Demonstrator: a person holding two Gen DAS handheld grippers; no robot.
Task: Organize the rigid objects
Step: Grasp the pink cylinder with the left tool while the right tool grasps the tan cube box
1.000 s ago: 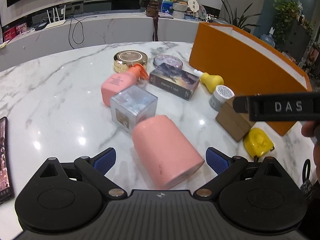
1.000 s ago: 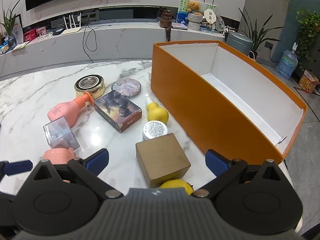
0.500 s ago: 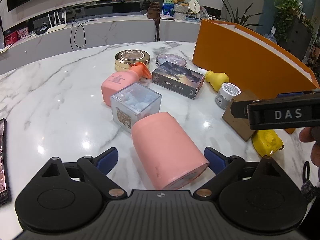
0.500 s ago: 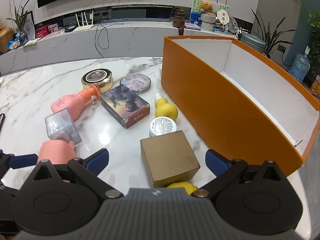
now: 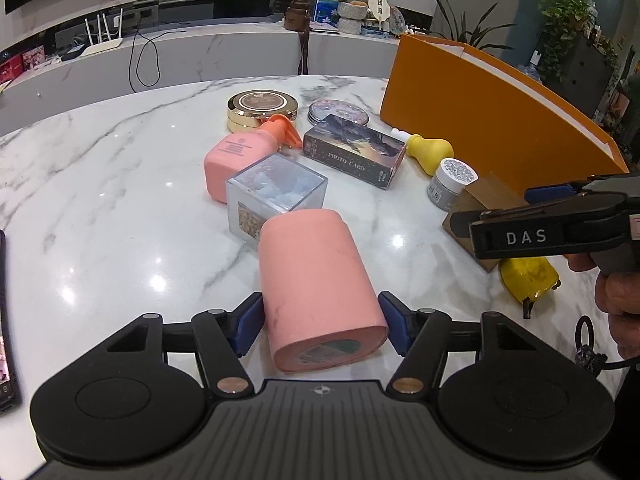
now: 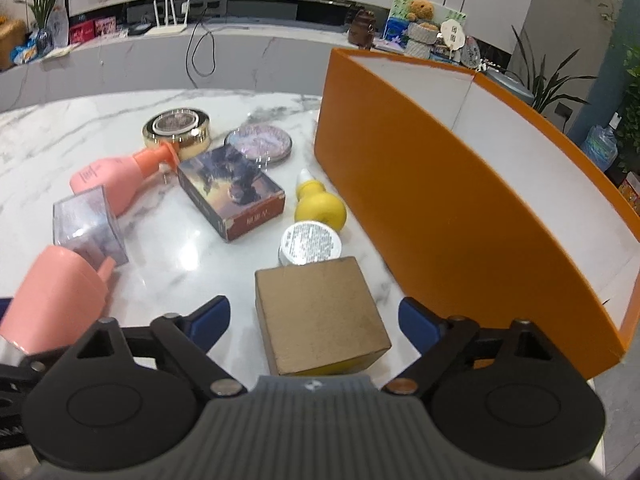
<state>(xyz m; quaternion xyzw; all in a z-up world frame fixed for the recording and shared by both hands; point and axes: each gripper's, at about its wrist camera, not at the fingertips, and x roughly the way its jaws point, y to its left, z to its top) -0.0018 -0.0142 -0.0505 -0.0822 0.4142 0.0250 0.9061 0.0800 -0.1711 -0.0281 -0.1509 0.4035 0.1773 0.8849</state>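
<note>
My left gripper (image 5: 320, 330) has closed on a pink cup (image 5: 320, 280) that lies on its side on the marble table (image 5: 100, 200); both blue pads touch its sides near the base. The cup also shows in the right wrist view (image 6: 52, 300). My right gripper (image 6: 314, 320) is open, its jaws on either side of a brown cardboard cube (image 6: 320, 312) without touching it. The cube partly hides a yellow object (image 5: 528, 276). The large orange box (image 6: 460, 200) stands open at the right.
Several items lie on the table: a clear cube (image 5: 276, 196), a pink pump bottle (image 5: 244, 156), a photo card box (image 5: 354, 152), a gold tin (image 5: 262, 110), a glittery round tin (image 5: 340, 112), a yellow gourd bottle (image 5: 430, 152) and a silver-lidded jar (image 5: 450, 184). A phone (image 5: 4, 320) lies at the left edge.
My left gripper's jaws have closed from wide open onto the pink cup. My right gripper has moved down and forward around the brown cube, staying open.
</note>
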